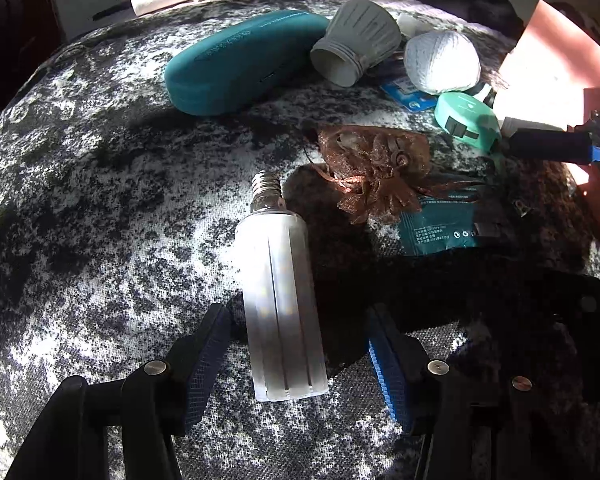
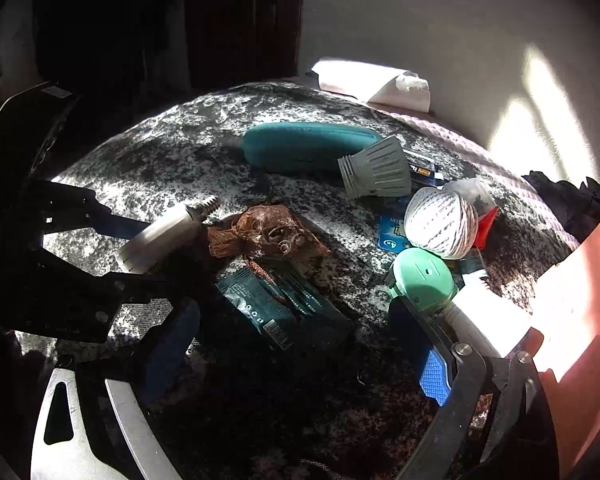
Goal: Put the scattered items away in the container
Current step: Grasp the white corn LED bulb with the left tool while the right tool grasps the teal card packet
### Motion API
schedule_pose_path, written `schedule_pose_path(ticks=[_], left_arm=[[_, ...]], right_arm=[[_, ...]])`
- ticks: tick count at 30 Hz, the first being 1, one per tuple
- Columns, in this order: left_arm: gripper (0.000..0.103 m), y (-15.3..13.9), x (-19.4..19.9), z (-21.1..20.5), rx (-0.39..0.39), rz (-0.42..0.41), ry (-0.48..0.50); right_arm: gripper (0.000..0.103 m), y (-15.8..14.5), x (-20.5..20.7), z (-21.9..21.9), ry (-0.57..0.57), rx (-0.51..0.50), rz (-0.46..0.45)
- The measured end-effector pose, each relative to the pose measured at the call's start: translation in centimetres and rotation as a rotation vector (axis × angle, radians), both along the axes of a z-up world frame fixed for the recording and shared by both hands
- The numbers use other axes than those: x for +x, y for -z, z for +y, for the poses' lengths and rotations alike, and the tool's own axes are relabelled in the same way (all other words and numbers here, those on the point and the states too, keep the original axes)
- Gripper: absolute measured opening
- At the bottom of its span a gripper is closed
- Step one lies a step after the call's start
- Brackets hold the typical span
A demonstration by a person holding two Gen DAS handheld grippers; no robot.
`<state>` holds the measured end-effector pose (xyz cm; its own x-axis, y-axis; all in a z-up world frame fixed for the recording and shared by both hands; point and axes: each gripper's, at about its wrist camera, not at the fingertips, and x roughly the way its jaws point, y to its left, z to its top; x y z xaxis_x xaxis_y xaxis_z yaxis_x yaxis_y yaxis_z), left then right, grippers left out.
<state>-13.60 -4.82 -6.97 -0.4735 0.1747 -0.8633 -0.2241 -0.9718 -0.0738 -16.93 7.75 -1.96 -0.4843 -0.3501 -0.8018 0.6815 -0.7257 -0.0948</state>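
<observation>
The left gripper [image 1: 300, 356] is sitting wide open around the bulb [image 1: 280, 300], a frosted tube lying on the speckled cloth [image 1: 100, 200] with its screw base pointing far. Neither pad is touching it, and the gap on the right side is looking bigger than the left. To do this grab well, I'd be centring the jaws first, then closing gently across the plastic body, not the metal thread, since a smooth tube like that probably rolls or squirts out if pinched off-centre.

The right gripper [image 2: 300, 344] is hanging open too, holding nothing, over the dark packet [image 2: 284, 312], with its right finger next to the green tape [image 2: 420, 280].

The pink bin [image 2: 580, 280] is sitting at the right edge; its inside isn't showing, so I can't tell what's in there.

Count of stuff lying out on the cloth:
- one bulb
- one teal case [image 1: 240, 64]
- one grey lamp shell [image 1: 356, 40]
- one string ball [image 1: 440, 60]
- one green tape
- one brown mesh bow [image 1: 380, 168]
- one dark packet
- one blue card [image 2: 394, 228]
- one white tube [image 2: 492, 320]
</observation>
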Motion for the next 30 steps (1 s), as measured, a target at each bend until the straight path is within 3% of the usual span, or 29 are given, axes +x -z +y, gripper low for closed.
schedule_pose_path(ticks=[3,8,11,12,14,16,24,30], left_arm=[[0.060,0.0,0.0,-0.3,-0.033,0.010,-0.005],[0.060,0.2,-0.4,-1.1,-0.007,-0.005,-0.018],[0.057,0.2,-0.3,-0.9,-0.026,0.000,-0.020],[0.055,0.2,-0.3,-0.8,-0.033,0.002,-0.021],[0.038,0.0,-0.2,-0.8,-0.040,0.011,-0.032],[0.028,-0.2,0.0,-0.9,-0.039,0.017,-0.038],[0.028,-1.8,2.2,-0.8,-0.044,0.052,-0.046],[0.028,-3.2,4.2,-0.5,-0.048,0.083,-0.047]], right_arm=[[0.083,2.0,-0.9,-0.6,-0.049,0.056,-0.020],[0.084,3.4,-2.1,-0.5,-0.074,0.001,-0.074],[0.069,3.2,-2.0,-0.3,-0.079,-0.007,-0.106],[0.057,3.1,-1.7,-0.3,-0.075,0.002,-0.104],[0.053,2.8,-1.2,-0.4,-0.066,0.019,-0.099],[0.049,2.6,-0.5,-0.3,-0.056,0.032,-0.097],[0.049,1.4,3.1,-0.4,0.014,0.062,-0.121],[0.048,-0.7,6.6,-0.3,0.112,0.055,-0.061]])
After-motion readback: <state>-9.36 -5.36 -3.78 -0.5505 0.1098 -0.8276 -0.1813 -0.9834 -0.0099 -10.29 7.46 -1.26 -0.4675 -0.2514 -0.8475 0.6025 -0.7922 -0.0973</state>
